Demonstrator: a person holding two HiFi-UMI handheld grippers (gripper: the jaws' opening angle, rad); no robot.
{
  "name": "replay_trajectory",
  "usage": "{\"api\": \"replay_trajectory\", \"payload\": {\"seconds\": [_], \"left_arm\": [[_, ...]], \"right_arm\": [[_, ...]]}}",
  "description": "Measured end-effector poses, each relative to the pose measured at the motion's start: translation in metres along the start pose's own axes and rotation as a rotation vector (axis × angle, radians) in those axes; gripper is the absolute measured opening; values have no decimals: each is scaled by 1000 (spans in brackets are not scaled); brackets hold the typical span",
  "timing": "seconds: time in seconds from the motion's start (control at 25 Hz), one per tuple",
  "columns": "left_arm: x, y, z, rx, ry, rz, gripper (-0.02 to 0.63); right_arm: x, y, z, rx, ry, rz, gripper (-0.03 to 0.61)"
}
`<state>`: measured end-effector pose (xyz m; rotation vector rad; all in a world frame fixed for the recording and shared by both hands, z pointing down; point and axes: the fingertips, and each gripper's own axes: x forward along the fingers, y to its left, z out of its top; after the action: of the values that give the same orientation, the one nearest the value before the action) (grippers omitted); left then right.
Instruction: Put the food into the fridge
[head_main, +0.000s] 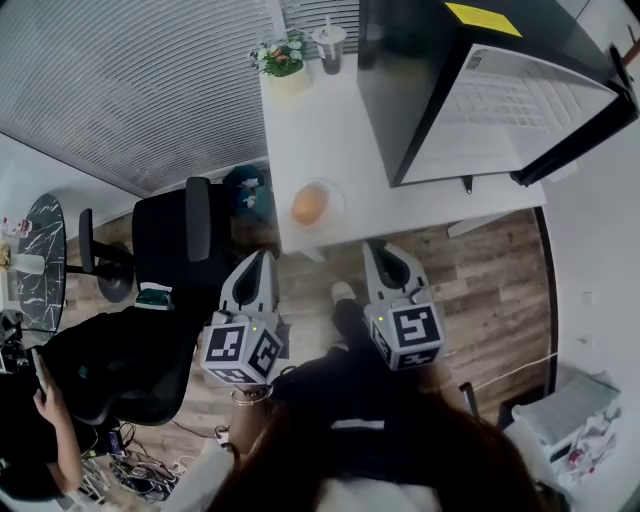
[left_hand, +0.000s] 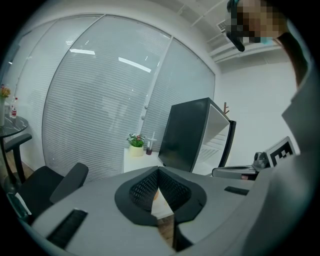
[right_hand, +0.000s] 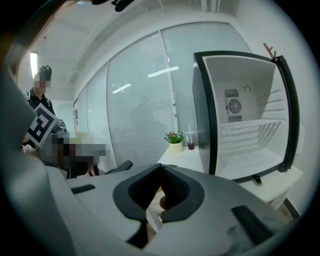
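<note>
Orange food (head_main: 310, 204) sits on the table (head_main: 325, 130), near-left of the open fridge (head_main: 480, 90); we hold the left gripper (head_main: 262, 258) and right gripper (head_main: 378, 250) with jaws together, empty.

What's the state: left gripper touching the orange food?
Apart. Head view shows the left gripper short of the table, clear gap to the orange food.

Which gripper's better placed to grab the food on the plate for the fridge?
The right gripper, marginally. It and the left gripper are shut, empty, about equally short of the food, but the open fridge is on its side: likely a shorter carry.
</note>
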<state>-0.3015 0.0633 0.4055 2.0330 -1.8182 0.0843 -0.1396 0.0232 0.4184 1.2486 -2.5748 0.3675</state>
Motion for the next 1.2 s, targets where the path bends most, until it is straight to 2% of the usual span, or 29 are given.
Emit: {"api": "replay_trajectory", "payload": {"seconds": [0.48,0.56,0.92,1.12,1.2], "left_arm": [[37,14,-17,-48,53,12,2],[42,18,-21,-57,67,16,23],[61,40,-36,-94,105,57,24],[71,50,-39,-119,116,65,25],[76,52,-42,-130,132,58,47]], "right_arm": [[40,-20,-16,29,81,26,-2],[45,-23,-19,31,96,29,-2],[74,-28,-28,38,152,76,-2],[89,-29,-32,56,176,115,11],[95,-30,-36,58,193,134,36]]}}
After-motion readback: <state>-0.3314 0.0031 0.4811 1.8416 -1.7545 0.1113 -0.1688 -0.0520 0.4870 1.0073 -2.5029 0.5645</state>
